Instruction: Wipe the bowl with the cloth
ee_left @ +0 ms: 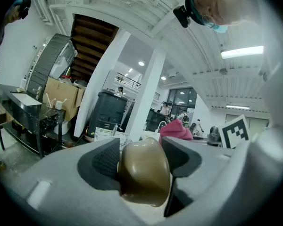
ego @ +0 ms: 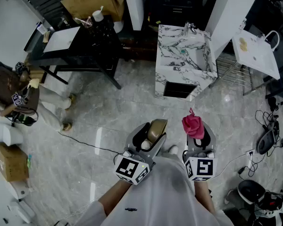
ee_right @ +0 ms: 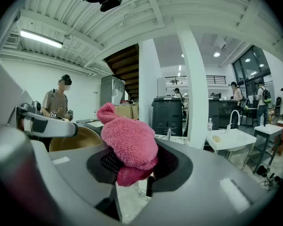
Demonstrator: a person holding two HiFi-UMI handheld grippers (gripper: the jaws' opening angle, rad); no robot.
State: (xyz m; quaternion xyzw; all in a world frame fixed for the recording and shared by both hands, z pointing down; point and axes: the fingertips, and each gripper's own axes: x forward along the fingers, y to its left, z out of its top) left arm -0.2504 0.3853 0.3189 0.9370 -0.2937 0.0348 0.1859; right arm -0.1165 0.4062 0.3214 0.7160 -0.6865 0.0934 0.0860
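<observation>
My left gripper (ego: 153,134) is shut on a tan-gold bowl (ego: 157,128), held by its rim above the floor; in the left gripper view the bowl (ee_left: 144,172) fills the gap between the jaws. A bunched pink cloth (ego: 193,124) sticks up from my right gripper (ego: 196,134), which is shut on it. In the right gripper view the pink cloth (ee_right: 129,142) bulges out of the jaws, and the bowl (ee_right: 75,142) shows at the left beside it. The two grippers are held side by side, a short way apart.
A marble-patterned sink unit (ego: 184,62) stands ahead on the tiled floor. A black table (ego: 78,44) with a cardboard box (ego: 92,1) is at the back left. A white table (ego: 254,53) stands at the right. A person (ego: 16,95) crouches at the left. Cables (ego: 266,126) lie right.
</observation>
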